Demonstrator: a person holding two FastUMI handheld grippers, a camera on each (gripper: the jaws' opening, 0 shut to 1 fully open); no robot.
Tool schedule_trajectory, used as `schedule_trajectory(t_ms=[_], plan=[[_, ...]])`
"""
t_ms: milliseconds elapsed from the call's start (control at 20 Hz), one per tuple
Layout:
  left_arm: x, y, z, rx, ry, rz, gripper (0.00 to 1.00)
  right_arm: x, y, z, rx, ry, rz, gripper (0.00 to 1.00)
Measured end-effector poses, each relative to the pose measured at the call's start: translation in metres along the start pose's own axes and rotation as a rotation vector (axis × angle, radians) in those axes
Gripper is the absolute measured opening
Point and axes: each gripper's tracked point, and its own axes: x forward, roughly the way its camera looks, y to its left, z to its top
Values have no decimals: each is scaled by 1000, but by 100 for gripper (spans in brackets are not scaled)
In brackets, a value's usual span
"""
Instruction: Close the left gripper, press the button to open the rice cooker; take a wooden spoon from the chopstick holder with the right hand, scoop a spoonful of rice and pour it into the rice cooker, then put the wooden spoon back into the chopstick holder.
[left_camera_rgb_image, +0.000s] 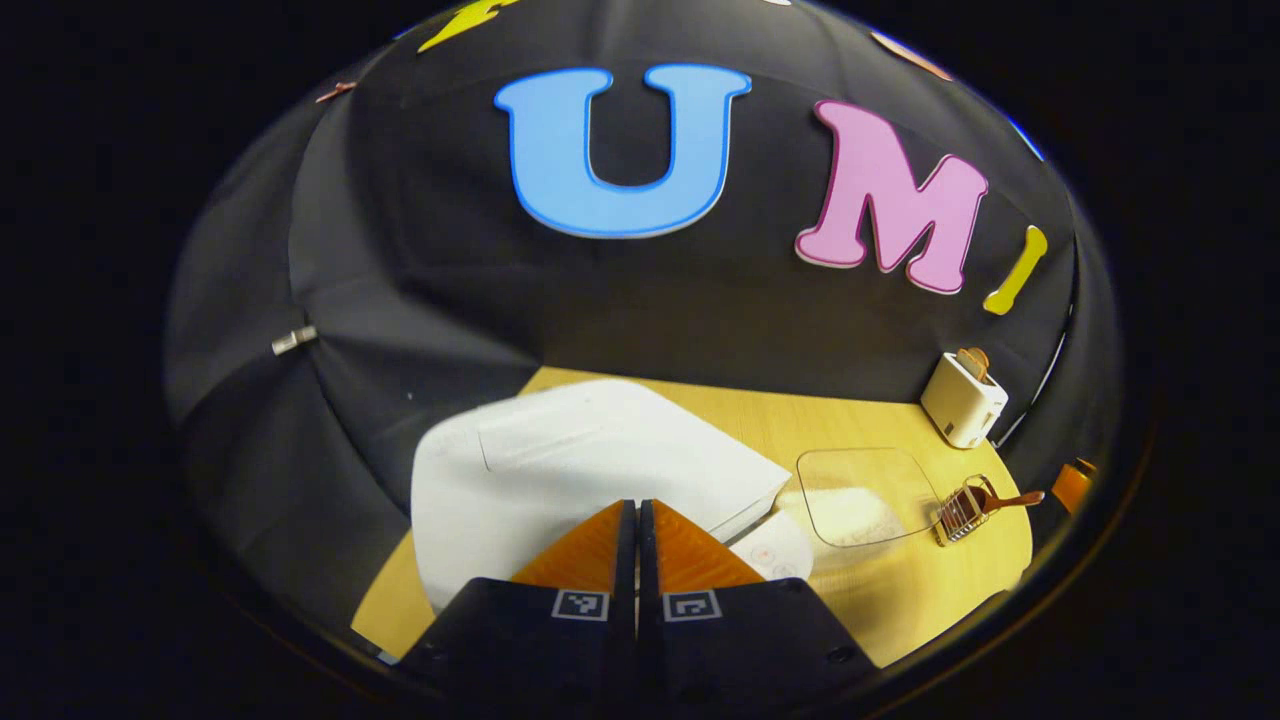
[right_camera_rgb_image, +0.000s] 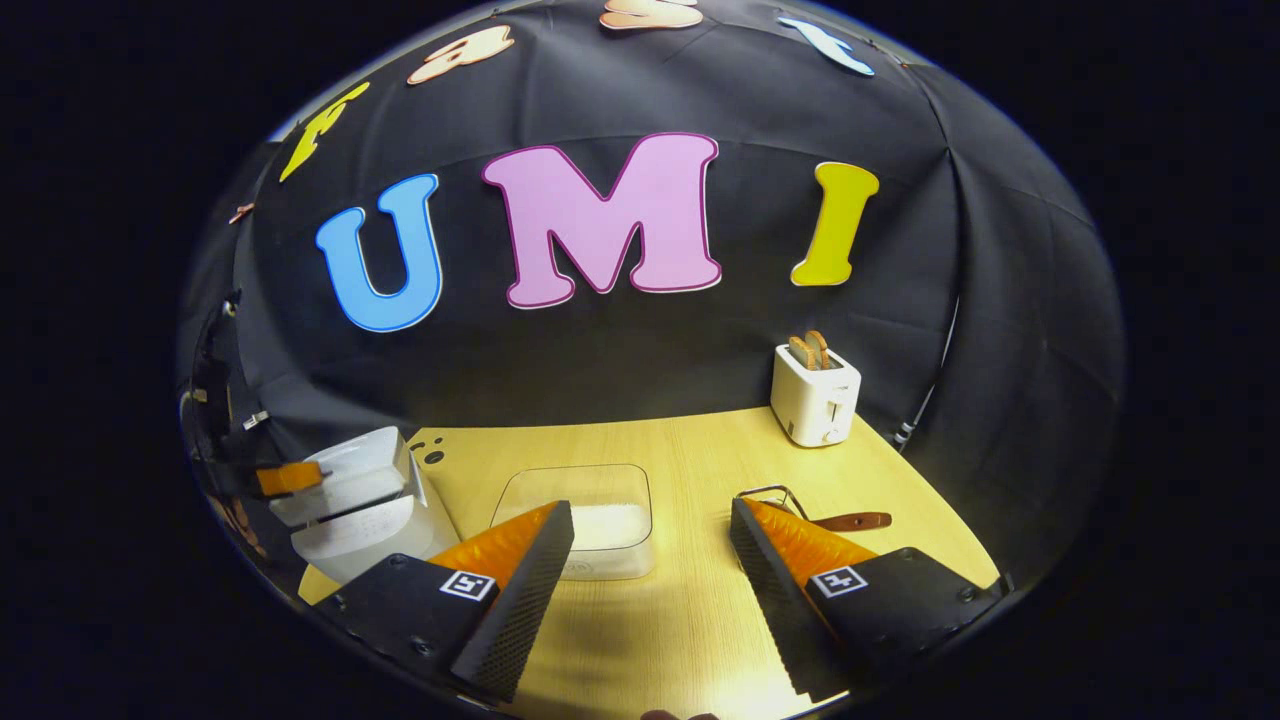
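The white rice cooker lies right under my left gripper, which is shut with nothing between its fingers, its tips over the lid near the front. In the right gripper view the cooker stands at the left, its lid looking slightly raised, with the left gripper at its top. A clear box of rice sits ahead of my open right gripper. The wire chopstick holder is partly hidden behind the right finger, and the wooden spoon's handle sticks out of it. In the left gripper view the rice box, holder and spoon lie to the right.
A white toaster with bread slices stands at the back right of the wooden table, against the black cloth wall; it also appears in the left gripper view as the toaster. A cable runs down the wall beside it.
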Motion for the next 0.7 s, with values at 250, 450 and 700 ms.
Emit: schedule_trajectory(t_ms=[250, 450, 700], plan=[[-27, -9, 53, -35, -102, -29, 5, 5, -2, -1, 19, 11, 0, 98], [-35, -17, 49, -47, -109, -51, 5, 11, -6, -6, 29, 22, 3, 97], [-42, -33, 31, -62, -74, -68, 5, 20, -31, -17, 52, 51, -33, 97]])
